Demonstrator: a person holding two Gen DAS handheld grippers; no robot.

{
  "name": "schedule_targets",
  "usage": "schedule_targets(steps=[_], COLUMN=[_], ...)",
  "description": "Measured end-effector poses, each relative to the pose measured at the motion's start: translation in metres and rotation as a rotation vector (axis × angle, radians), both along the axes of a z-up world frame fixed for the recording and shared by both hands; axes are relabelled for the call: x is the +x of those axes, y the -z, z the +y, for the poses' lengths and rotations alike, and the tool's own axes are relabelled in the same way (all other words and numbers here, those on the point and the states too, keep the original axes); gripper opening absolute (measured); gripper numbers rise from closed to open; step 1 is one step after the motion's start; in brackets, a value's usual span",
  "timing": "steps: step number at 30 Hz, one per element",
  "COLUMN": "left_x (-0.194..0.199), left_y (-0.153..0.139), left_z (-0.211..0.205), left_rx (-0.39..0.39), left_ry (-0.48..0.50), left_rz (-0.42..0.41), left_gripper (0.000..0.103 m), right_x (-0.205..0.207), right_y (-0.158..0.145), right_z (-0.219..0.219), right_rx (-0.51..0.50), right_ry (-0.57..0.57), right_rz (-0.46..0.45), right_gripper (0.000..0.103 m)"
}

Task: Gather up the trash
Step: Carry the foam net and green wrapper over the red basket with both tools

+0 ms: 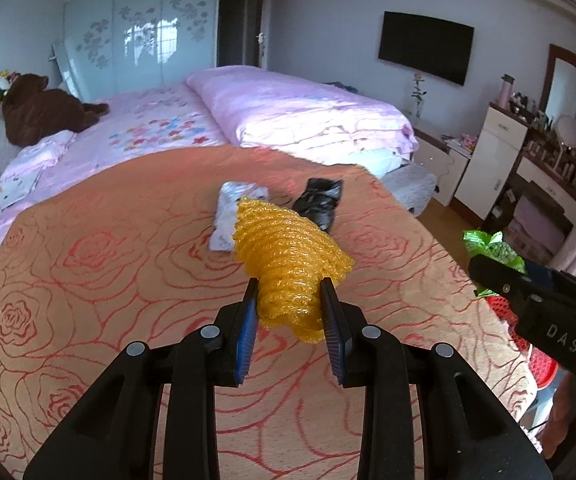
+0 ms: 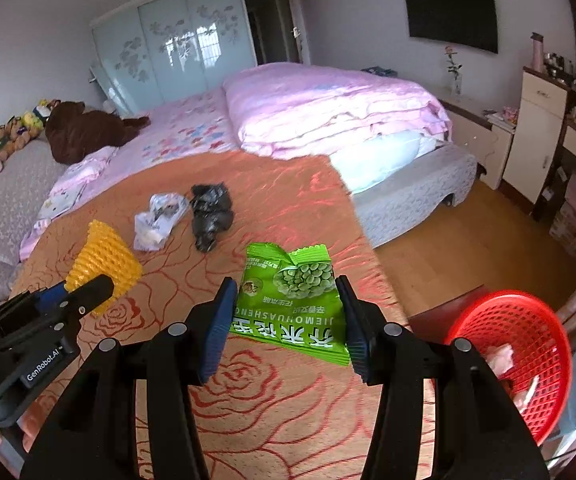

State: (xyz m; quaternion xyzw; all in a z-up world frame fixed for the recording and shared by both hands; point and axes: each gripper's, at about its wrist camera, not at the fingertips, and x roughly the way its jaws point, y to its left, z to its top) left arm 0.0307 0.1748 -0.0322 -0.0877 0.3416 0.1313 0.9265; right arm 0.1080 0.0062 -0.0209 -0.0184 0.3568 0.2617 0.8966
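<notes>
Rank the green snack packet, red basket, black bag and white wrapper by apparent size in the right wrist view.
1. red basket and green snack packet, look alike; the packet is nearer the camera, so unsure.
2. black bag and white wrapper, look alike.

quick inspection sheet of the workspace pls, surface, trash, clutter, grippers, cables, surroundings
surface: orange rose-patterned cloth covering the work area at the foot of the bed
job's things: yellow foam net and green snack packet held in the grippers; white wrapper and black bag lying side by side on the cloth; red basket beside the cloth on the right, already holding some scraps
clutter: nothing seen on the cloth besides the trash
grippers: left gripper shut on the yellow foam net; right gripper shut on the green snack packet
cables: nothing seen
surroundings: bed with pink duvet, wardrobe, wall television
</notes>
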Motion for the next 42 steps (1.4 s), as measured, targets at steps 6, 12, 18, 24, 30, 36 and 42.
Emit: schedule_targets(steps=[6, 12, 18, 24, 30, 36, 42], left_x=[0.011, 0.025, 0.037, 0.044, 0.051, 0.058, 0.063], left_y=[-0.012, -0.019, -0.023, -0.025, -0.024, -0.023, -0.019], left_z=[-0.02, -0.043, -0.068, -0.091, -0.118, -0.143, -0.165], left_rx=[0.019, 0.016, 0.028, 0.039, 0.051, 0.055, 0.068], left_ry=[0.047, 0.101, 0.157, 0.215, 0.276, 0.324, 0.374], left_rz=[-0.017, -0.025, -0.026, -0.03, -0.027, -0.021, -0.009], left_gripper=[0.029, 0.029, 0.029, 0.029, 0.029, 0.029, 0.029], right_x=[0.008, 0.011, 0.011, 0.01, 0.01, 0.009, 0.008], right_y=[-0.011, -0.02, -0.024, -0.02, -0.012, -0.003, 0.004], right_z=[-0.023, -0.049, -0.083, -0.117, -0.154, -0.181, -0.203], right_rx=[0.01, -0.021, -0.041, -0.07, -0.076, -0.069, -0.055], right_ry=[0.024, 0.06, 0.098, 0.154, 0.221, 0.276, 0.318], right_rz=[0.014, -0.009, -0.022, -0.024, -0.013, 0.008, 0.02], right_gripper=[0.049, 0.049, 0.049, 0.049, 0.049, 0.049, 0.049])
